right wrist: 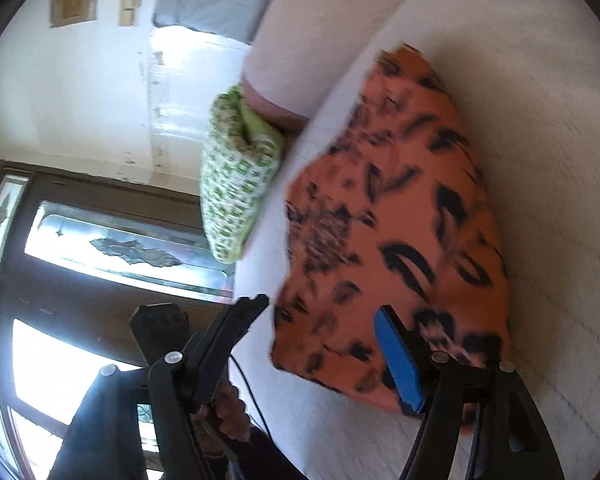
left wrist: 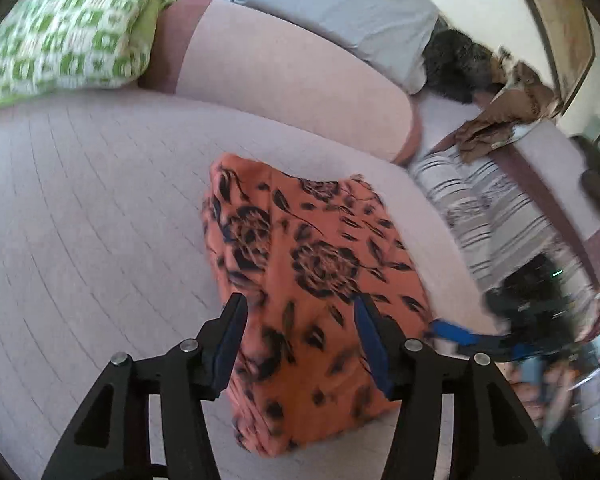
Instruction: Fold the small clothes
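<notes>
While both views are blurred, the following is catalogued from left to right. Green-and-white patterned pillow (left wrist: 66, 32): propped at the far left end of the pale sofa seat (left wrist: 80, 200), against the backrest (left wrist: 284, 80). Grey cloth (left wrist: 340, 12): draped over the top of the backrest. Orange cloth with dark flower print (left wrist: 312, 276): folded into a thick oblong and laid flat on the seat, right of centre. Left gripper (left wrist: 300, 308): held above the near end of the orange cloth, jaws apart, nothing pinched between them. Striped cloth (left wrist: 496, 216) and brown cloth (left wrist: 496, 120): heaped at the right end of the sofa. Right gripper (right wrist: 324, 312): seen in its own view at the near edge of the orange cloth, jaws wide and opening, no fabric clamped; one blue pad (right wrist: 398, 356) is seen over the cloth, though contact cannot be told.
</notes>
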Demonstrator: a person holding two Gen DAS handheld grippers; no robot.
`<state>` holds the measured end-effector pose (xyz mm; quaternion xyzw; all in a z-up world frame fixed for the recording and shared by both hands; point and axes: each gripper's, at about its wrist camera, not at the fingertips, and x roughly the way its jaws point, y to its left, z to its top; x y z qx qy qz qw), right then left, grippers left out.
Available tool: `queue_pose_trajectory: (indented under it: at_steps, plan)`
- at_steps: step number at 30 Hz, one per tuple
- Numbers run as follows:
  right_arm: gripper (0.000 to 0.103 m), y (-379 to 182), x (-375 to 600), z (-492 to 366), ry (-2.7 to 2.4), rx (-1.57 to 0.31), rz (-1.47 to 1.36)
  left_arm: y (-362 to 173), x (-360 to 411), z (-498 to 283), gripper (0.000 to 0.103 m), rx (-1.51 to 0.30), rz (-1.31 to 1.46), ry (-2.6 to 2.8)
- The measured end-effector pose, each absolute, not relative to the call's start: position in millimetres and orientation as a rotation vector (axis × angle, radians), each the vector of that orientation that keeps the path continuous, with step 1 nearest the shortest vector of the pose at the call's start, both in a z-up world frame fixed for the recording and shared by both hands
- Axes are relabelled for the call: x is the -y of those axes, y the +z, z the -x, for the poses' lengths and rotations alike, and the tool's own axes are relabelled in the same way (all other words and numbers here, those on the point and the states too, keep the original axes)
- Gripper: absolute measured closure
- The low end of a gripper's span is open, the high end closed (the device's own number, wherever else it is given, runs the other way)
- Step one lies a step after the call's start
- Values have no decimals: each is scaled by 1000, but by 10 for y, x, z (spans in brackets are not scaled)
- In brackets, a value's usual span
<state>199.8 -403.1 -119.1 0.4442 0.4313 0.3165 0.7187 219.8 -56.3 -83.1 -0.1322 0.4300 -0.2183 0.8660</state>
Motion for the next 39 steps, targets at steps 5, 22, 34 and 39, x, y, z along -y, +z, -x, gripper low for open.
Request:
queue_pose_trajectory:
  at_steps: [5,22,34,39]
  plan:
    - [25,-1451,4092,-2347,565,-985,-1041,-1339,516,-2420,39,-1056,249,-339]
    - [25,-756,3675,-2083,424,-883,-578,-630,587,-1724,26,-863,108,-180]
    - [24,-719,3590,-1968,386,-854,-531,-499,428,-1460,26,-834,115,-132]
    - [17,-943,3526,-2013,350,-938,-481,-463,435,-1305,26,-837,126,-128]
